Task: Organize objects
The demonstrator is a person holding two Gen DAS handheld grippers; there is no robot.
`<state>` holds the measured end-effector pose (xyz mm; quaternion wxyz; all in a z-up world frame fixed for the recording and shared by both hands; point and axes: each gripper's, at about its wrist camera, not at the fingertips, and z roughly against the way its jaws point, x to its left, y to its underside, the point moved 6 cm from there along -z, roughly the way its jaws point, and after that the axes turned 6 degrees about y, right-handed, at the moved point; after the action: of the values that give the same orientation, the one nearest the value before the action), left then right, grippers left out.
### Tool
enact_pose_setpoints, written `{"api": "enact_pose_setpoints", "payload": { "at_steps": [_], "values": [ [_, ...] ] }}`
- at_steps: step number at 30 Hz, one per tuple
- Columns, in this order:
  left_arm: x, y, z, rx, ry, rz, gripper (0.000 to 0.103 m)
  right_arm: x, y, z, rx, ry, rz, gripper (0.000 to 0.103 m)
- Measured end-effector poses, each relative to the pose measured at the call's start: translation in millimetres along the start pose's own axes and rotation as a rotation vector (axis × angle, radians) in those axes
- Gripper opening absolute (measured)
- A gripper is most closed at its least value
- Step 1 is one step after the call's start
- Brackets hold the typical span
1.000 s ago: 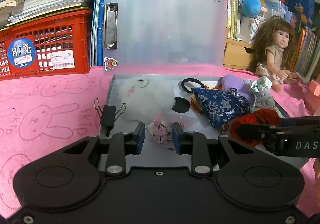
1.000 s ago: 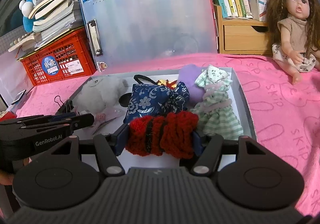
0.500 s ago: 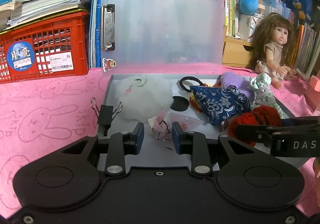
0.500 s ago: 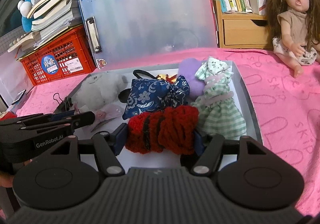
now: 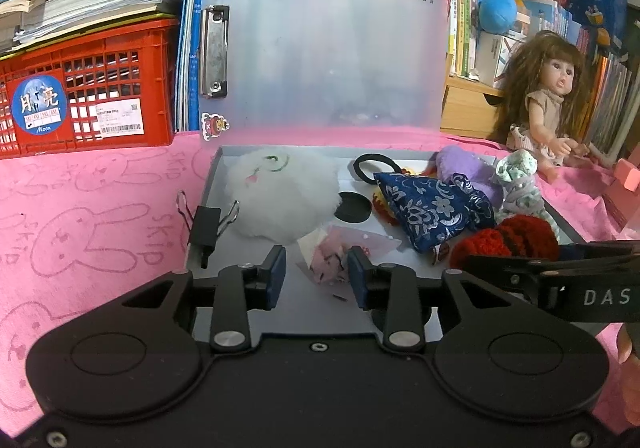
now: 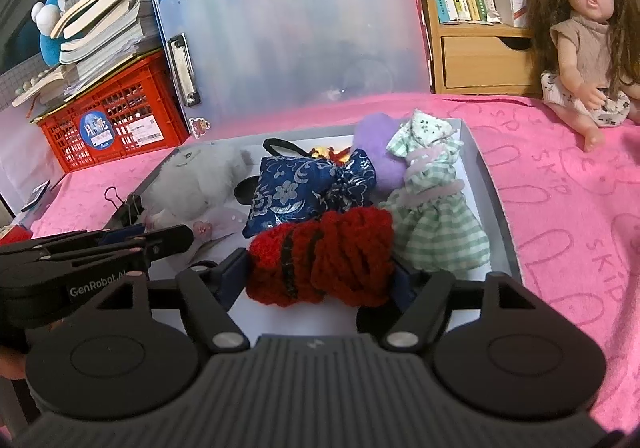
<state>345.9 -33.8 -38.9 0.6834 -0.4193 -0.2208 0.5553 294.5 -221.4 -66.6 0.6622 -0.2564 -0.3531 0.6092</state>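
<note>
An open grey box (image 5: 212,184) lies on the pink cloth, its translucent lid (image 5: 320,48) standing up behind. Inside are a white fluffy plush (image 5: 280,196), a blue brocade pouch (image 5: 428,208), a black hair tie (image 5: 372,168) and a green checked doll dress (image 6: 436,216). My left gripper (image 5: 316,274) is over the box's near edge; its jaws are opening and a small pink packet (image 5: 328,264) lies loose between them. My right gripper (image 6: 320,280) is opening too. The red knit bundle (image 6: 320,256) rests on the box floor between its pads.
A black binder clip (image 5: 204,224) sits on the box's left rim. A red crate (image 5: 88,100) with stacked books stands back left. A doll (image 5: 552,104) sits back right beside a wooden drawer (image 6: 480,60). Bookshelves close off the rear.
The right jaws have spread wider around the red bundle. The left jaws have parted slightly from the pink packet. Neither hand has shifted.
</note>
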Motion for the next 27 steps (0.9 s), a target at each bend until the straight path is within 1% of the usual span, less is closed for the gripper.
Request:
{"api": "enact_pose_setpoints", "payload": {
  "at_steps": [6, 12, 14, 20, 27],
  "values": [
    [0, -3, 5, -0.009, 0.002, 0.011, 0.038, 1, -4, 9, -0.015, -0.002, 0.007, 0.083],
    [-1, -6, 12, -0.017, 0.001, 0.011, 0.046, 1, -6, 18, -0.027, 0.008, 0.012, 0.084],
    [-2, -8, 17, -0.022, 0.006, 0.015, 0.052, 1, -8, 23, -0.036, 0.011, 0.014, 0.085],
    [-7, -16, 39, -0.054, 0.018, 0.013, 0.067, 2, -14, 43, -0.077, 0.023, 0.022, 0.089],
    [-11, -20, 67, -0.079, 0.019, 0.004, 0.077, 4, -17, 68, -0.116, 0.025, 0.018, 0.09]
  ]
}}
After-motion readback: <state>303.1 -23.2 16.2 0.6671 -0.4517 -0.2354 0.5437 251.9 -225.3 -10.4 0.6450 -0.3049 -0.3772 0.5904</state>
